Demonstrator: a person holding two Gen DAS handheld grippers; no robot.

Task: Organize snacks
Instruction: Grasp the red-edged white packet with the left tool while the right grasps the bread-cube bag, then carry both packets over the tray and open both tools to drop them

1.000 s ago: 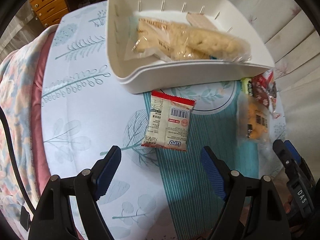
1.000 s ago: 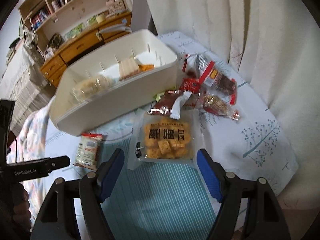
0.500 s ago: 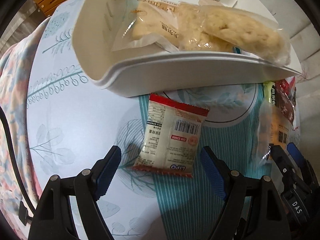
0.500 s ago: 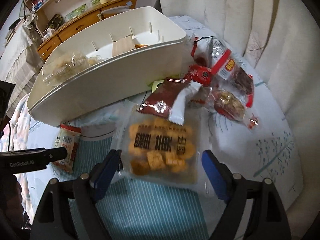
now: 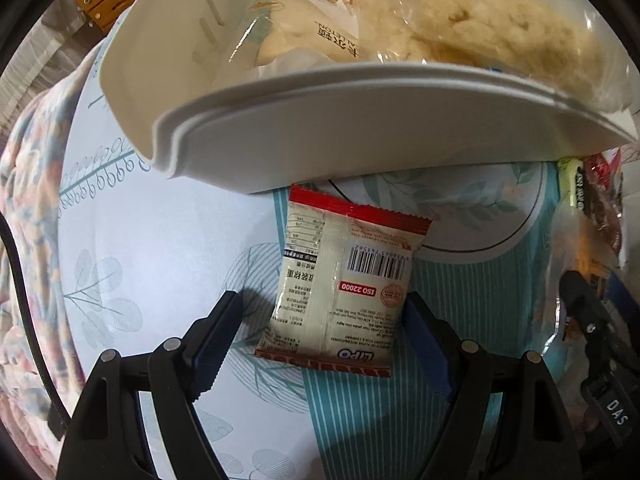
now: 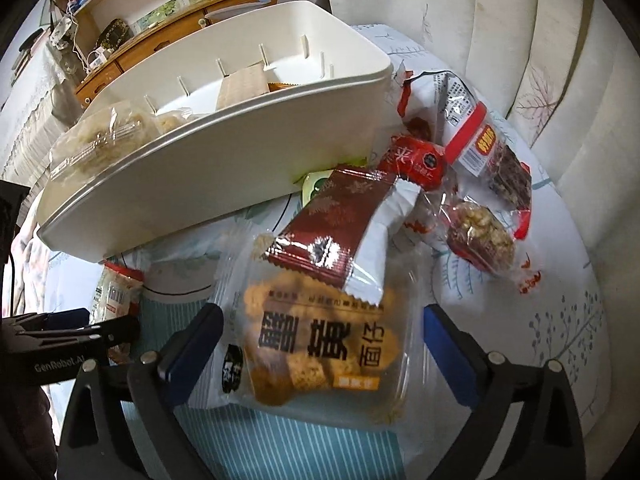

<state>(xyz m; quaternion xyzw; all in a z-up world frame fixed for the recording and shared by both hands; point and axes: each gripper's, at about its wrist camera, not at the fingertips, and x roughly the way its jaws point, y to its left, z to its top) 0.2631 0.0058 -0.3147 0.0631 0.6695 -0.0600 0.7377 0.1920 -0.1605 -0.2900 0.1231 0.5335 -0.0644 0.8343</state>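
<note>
Snacks are partly sorted: some bags lie in the white bin (image 5: 280, 136), others on the table.

From the left wrist view, the left gripper (image 5: 320, 312) stands with jaws apart around the small cream packet (image 5: 340, 288), which lies flat just before the bin. I judge the grasp step is in hand; next it must close on the packet's sides.

From the right wrist view, the right gripper (image 6: 320, 328) is spread wide around the clear cracker bag (image 6: 320, 340); a maroon packet (image 6: 340, 224) rests on the bag's far end and may slide when it is lifted.
</note>
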